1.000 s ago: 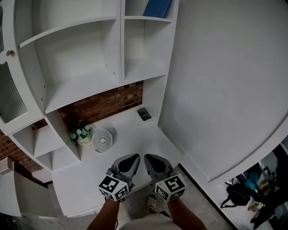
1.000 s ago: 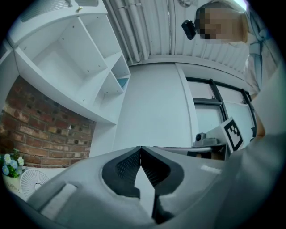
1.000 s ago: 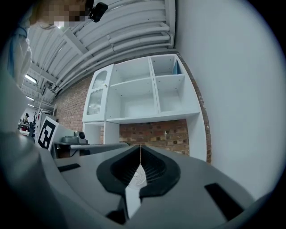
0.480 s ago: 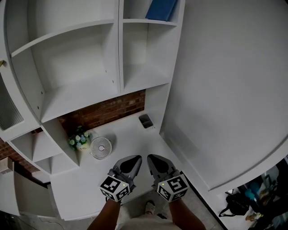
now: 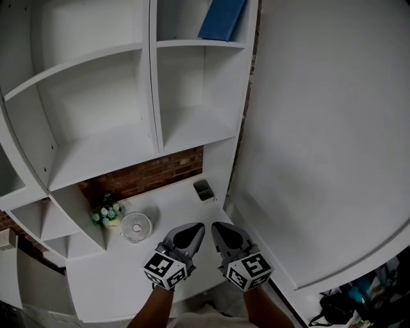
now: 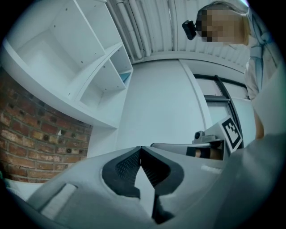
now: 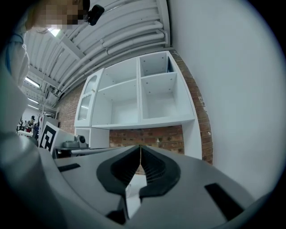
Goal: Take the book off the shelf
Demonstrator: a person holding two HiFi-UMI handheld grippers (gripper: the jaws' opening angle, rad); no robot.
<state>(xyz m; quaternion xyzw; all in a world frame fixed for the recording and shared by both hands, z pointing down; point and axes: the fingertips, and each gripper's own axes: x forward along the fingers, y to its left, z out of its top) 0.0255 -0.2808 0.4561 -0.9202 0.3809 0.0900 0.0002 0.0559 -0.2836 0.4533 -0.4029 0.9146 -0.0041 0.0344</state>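
The blue book (image 5: 223, 19) is leaning in the top right compartment of the white shelf (image 5: 96, 138), at the far end of the scene. The left gripper (image 5: 197, 225) and the right gripper (image 5: 215, 225) are hovering side by side at the near end, over the white tabletop (image 5: 179, 202). The book is sitting well apart from them, high above and slightly to their right. Both pairs of fingers are pressing together at the tips, with nothing between them. On the tabletop, a small white fan (image 5: 136, 227) is standing just beside a pot of flowers (image 5: 106, 213), and a small dark object (image 5: 204, 189) is sitting further right, near the brick wall (image 5: 150, 170).
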